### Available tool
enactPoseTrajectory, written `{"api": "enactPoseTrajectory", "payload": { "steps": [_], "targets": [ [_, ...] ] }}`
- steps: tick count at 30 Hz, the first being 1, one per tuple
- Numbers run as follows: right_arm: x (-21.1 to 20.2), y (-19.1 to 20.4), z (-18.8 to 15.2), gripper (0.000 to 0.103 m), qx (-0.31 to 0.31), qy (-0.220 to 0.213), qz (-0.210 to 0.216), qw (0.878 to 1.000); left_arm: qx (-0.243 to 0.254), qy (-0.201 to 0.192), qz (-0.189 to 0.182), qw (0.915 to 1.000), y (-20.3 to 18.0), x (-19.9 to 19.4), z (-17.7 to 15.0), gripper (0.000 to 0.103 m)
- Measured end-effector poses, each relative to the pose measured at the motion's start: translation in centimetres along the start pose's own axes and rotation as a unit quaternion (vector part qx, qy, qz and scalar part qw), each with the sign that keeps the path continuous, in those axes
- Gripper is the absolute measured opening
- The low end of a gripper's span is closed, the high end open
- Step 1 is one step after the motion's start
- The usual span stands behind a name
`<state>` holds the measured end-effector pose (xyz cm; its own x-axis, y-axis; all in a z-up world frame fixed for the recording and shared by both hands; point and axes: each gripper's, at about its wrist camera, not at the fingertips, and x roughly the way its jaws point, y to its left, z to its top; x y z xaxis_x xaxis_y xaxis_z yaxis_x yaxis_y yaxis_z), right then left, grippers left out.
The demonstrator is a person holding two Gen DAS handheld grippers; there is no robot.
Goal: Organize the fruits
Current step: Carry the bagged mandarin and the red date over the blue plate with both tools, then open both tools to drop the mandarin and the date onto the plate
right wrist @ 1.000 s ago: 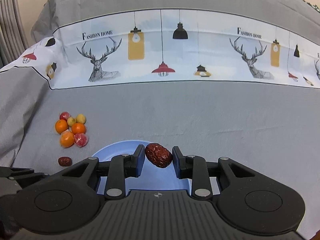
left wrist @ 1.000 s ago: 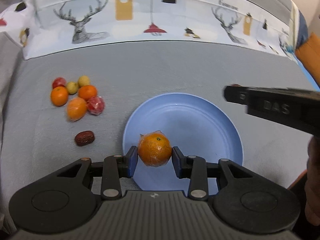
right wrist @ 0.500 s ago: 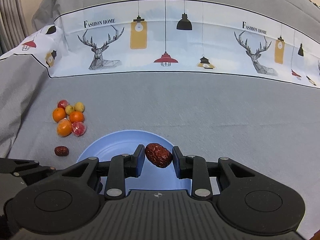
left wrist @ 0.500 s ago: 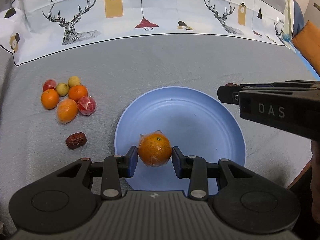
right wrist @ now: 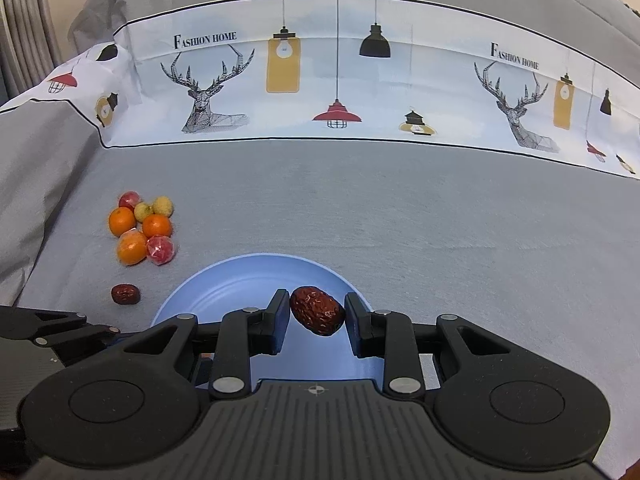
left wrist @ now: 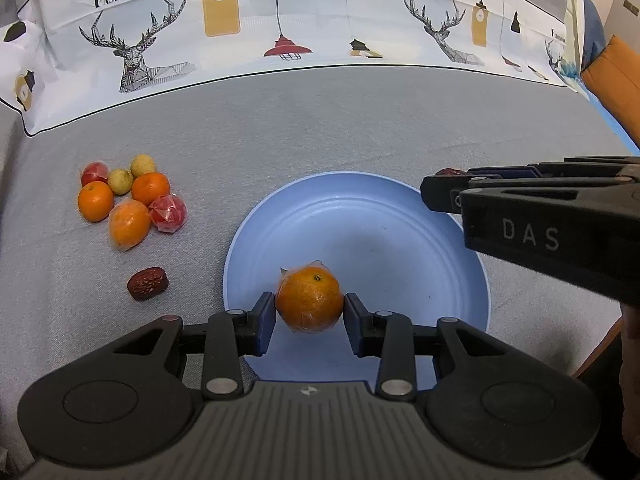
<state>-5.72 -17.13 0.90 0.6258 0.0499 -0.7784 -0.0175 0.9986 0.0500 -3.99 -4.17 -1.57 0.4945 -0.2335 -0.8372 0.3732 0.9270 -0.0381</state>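
My left gripper (left wrist: 310, 312) is shut on a plastic-wrapped orange (left wrist: 309, 302) and holds it over the near part of the blue plate (left wrist: 400, 240). My right gripper (right wrist: 317, 316) is shut on a red date (right wrist: 317, 310) above the plate's right side (right wrist: 224, 284); it shows from the side in the left wrist view (left wrist: 448, 184). A pile of fruits (left wrist: 128, 200) lies on the grey cloth left of the plate, also in the right wrist view (right wrist: 142, 232). A second red date (left wrist: 147, 283) lies apart, nearer the plate (right wrist: 125, 294).
The grey cloth (left wrist: 320, 128) covers the surface. A white printed band with deer and lamps (right wrist: 336, 80) runs across the back. An orange cushion (left wrist: 616, 76) sits at the far right. The left gripper's body shows at the lower left of the right wrist view (right wrist: 48, 332).
Both grippers have moved forward and lower over the plate, each still holding its fruit. The right gripper has come further over the plate's right side.
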Motion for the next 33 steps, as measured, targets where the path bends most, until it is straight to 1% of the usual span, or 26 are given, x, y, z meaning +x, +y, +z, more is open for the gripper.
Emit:
{"api": "enactPoseTrajectory", "payload": {
  "steps": [18,19,20,21,22,24,26,30,33],
  "targets": [
    [0.15,0.07,-0.08,0.032,-0.001,0.004,-0.004,1.000,-0.002,0.001,-0.006,1.0000,-0.12,-0.07,0.14,0.041],
    [0.16,0.09,-0.06,0.032,0.000,0.005,-0.004,1.000,-0.005,0.004,-0.008,1.0000,-0.07,-0.01,0.19,0.045],
    [0.17,0.07,-0.09,0.032,0.001,0.005,-0.006,1.000,-0.006,0.006,-0.009,0.9999,-0.07,0.04,0.19,0.056],
    [0.18,0.07,-0.10,0.032,0.001,0.005,-0.009,1.000,-0.006,0.006,-0.010,0.9999,-0.10,0.01,0.18,0.059],
    [0.20,0.04,-0.11,0.032,0.001,0.006,-0.012,1.000,-0.004,0.004,-0.010,0.9999,-0.13,-0.06,0.16,0.060],
    [0.24,-0.12,-0.10,0.040,0.006,0.006,-0.014,1.000,0.002,-0.001,-0.006,1.0000,-0.34,-0.21,0.16,0.060],
    [0.21,-0.23,-0.08,0.042,0.009,0.004,-0.017,1.000,0.003,-0.002,-0.004,1.0000,-0.36,-0.20,0.16,0.060],
    [0.28,-0.33,-0.06,0.044,0.013,0.005,-0.023,1.000,0.001,-0.008,-0.001,1.0000,-0.19,-0.36,0.21,0.060],
    [0.24,-0.35,-0.07,0.044,0.014,0.003,-0.028,1.000,0.000,-0.014,0.002,0.9999,-0.03,-0.56,0.28,0.056]
  ]
}}
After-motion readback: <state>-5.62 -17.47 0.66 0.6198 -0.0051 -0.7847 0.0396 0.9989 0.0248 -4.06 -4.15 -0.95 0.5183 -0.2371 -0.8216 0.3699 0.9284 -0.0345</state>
